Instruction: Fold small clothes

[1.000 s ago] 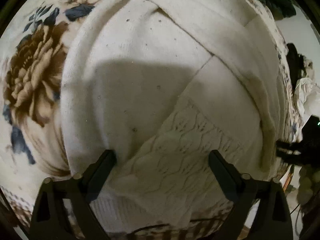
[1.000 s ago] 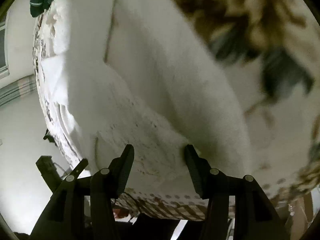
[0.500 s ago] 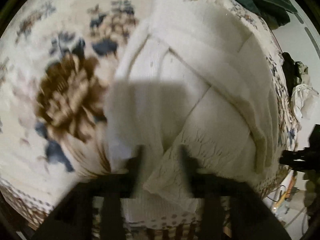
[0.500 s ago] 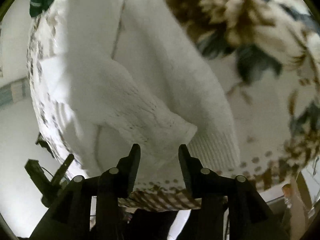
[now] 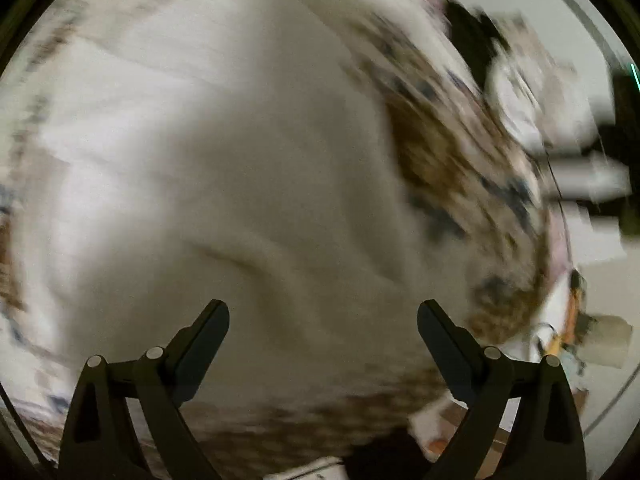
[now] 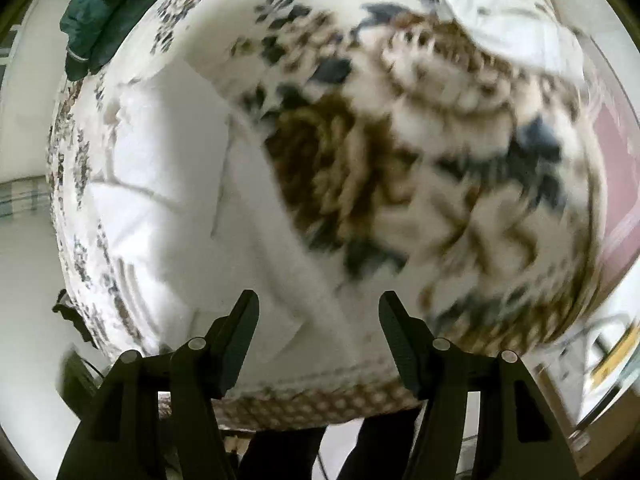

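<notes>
A cream knitted garment (image 5: 224, 168) lies folded on a floral bedspread (image 5: 452, 160); the left wrist view is blurred by motion. My left gripper (image 5: 323, 320) is open and empty just above the garment's near part. In the right wrist view the same garment (image 6: 176, 184) lies at the left on the bedspread (image 6: 400, 160). My right gripper (image 6: 319, 312) is open and empty over the garment's near right edge, close to the bed's front edge.
A dark green cloth (image 6: 108, 8) lies at the far left corner of the bed. A white crumpled cloth (image 6: 508, 12) lies at the far right. Blurred clutter (image 5: 560, 128) stands beyond the bed's right side. The bed's patterned front edge (image 6: 320, 404) is just below my right gripper.
Both grippers closed on the garment's near hem half a second ago, then opened and let it go. The left one has swung right; the right one has pulled back and up.
</notes>
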Demonstrator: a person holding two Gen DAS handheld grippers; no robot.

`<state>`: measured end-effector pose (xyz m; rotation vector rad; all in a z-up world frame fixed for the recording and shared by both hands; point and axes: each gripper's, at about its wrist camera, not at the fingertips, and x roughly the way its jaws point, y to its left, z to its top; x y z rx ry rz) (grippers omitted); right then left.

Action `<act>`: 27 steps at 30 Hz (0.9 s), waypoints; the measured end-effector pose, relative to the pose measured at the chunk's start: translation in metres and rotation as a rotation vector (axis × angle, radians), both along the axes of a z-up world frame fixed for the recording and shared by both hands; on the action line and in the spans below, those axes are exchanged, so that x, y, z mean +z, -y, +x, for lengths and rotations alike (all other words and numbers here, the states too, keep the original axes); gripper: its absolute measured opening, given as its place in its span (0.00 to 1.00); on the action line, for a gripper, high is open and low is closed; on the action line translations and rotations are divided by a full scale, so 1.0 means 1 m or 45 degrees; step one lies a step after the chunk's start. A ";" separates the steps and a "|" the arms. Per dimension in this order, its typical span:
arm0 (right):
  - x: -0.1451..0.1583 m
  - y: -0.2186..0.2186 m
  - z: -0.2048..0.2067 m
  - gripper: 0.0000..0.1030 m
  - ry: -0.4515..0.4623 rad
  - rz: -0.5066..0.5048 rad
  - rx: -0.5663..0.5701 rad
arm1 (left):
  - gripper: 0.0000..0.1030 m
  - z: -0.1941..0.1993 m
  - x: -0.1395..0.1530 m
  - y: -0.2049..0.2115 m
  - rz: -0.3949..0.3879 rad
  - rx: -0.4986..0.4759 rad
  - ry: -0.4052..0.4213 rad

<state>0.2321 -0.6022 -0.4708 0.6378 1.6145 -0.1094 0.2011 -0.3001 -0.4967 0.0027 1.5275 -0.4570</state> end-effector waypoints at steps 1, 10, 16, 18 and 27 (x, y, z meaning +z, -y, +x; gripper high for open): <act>-0.005 0.009 0.010 0.63 -0.001 -0.007 0.011 | 0.93 -0.008 -0.009 0.019 0.015 -0.019 -0.028; -0.056 0.052 0.130 0.63 0.039 0.092 0.203 | 0.13 -0.019 -0.086 0.092 0.228 0.000 -0.027; -0.078 0.024 0.254 0.63 0.171 0.293 0.273 | 0.09 -0.034 -0.066 0.079 0.176 0.034 0.034; -0.093 0.003 0.299 0.62 0.183 0.392 0.295 | 0.09 -0.037 -0.060 0.074 0.155 0.056 0.024; -0.174 -0.088 0.387 0.48 0.020 0.617 0.424 | 0.08 -0.033 -0.041 0.053 0.036 0.089 -0.015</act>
